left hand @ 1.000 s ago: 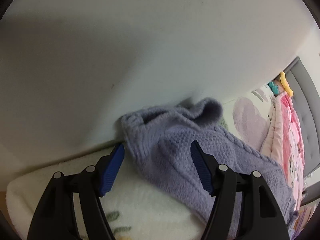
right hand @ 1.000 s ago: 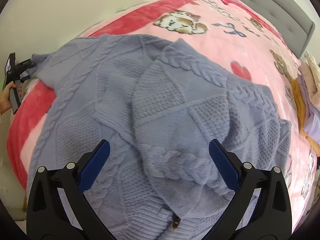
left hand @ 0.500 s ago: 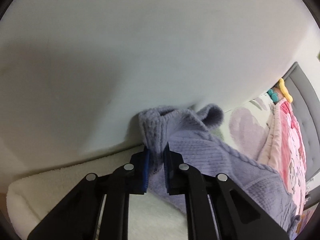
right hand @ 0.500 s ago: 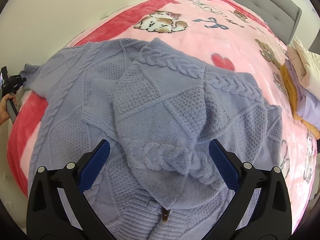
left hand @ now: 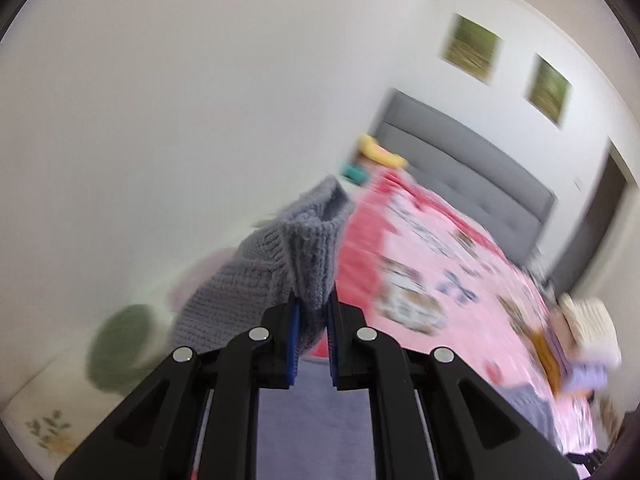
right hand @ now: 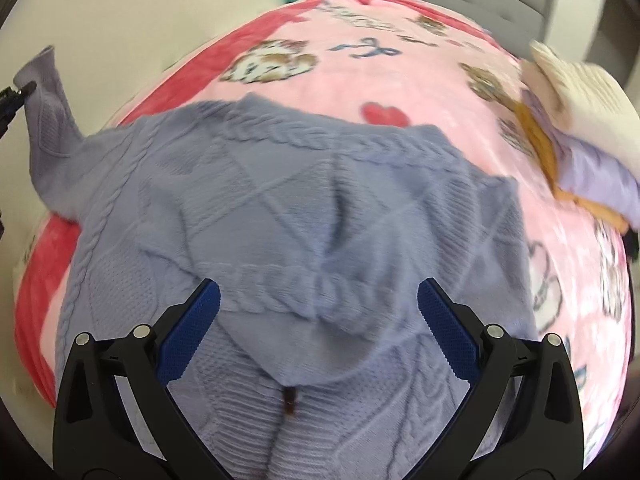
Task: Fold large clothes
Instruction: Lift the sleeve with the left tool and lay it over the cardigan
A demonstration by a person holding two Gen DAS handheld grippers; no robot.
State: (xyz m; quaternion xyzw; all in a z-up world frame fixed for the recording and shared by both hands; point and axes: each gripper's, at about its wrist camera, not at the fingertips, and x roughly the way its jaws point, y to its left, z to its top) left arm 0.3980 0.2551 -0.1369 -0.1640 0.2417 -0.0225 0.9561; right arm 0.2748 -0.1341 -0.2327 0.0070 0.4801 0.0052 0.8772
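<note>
A lavender cable-knit sweater [right hand: 312, 208] lies spread on the pink blanket [right hand: 420, 80] of the bed. My left gripper [left hand: 311, 312] is shut on the ribbed sleeve cuff [left hand: 308, 240] and holds it lifted above the bed; that raised sleeve [right hand: 48, 92] shows at the far left of the right wrist view. My right gripper [right hand: 318, 316] is open and empty, hovering over the sweater's bunched hood, with the body and a dark zipper pull [right hand: 289, 402] below it.
A grey headboard [left hand: 460, 160] stands at the far end, with yellow and teal toys [left hand: 378, 152] by it. A stack of folded clothes [right hand: 576, 120] lies on the bed's right side. A white wall with two framed pictures [left hand: 472, 48] is behind. A white fleece mat [left hand: 52, 420] lies at lower left.
My left gripper closed on the sleeve cuff, then lifted it and swung toward the bed. My right gripper stayed open and shifted slightly over the sweater.
</note>
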